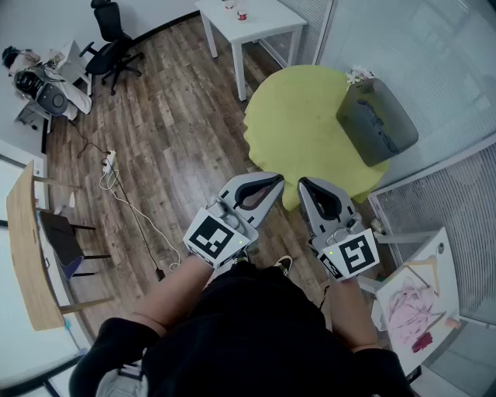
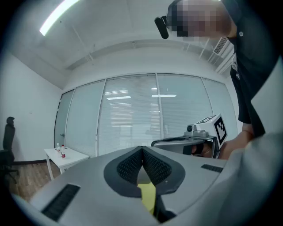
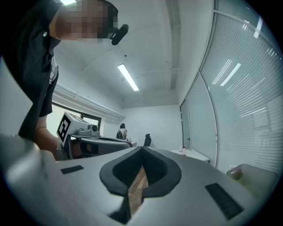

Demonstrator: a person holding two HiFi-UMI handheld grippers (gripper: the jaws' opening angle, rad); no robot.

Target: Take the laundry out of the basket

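Observation:
A grey laundry basket (image 1: 377, 120) stands on the far right side of a round yellow-green table (image 1: 298, 128); what it holds looks dark and I cannot make it out. Both grippers are held close to my body at the table's near edge, well short of the basket. My left gripper (image 1: 275, 180) is shut with nothing between its pads (image 2: 142, 148). My right gripper (image 1: 304, 183) is also shut and empty (image 3: 142, 148). The basket's rim (image 3: 254, 176) shows at the lower right of the right gripper view.
A white table (image 1: 252, 19) with small bottles stands beyond the yellow one. A drying rack (image 1: 422, 267) carrying a pink garment (image 1: 407, 310) is at my right. Glass walls close the right side. On the wooden floor lie a power strip (image 1: 108, 163) and cable; a wooden desk (image 1: 31, 256) is left.

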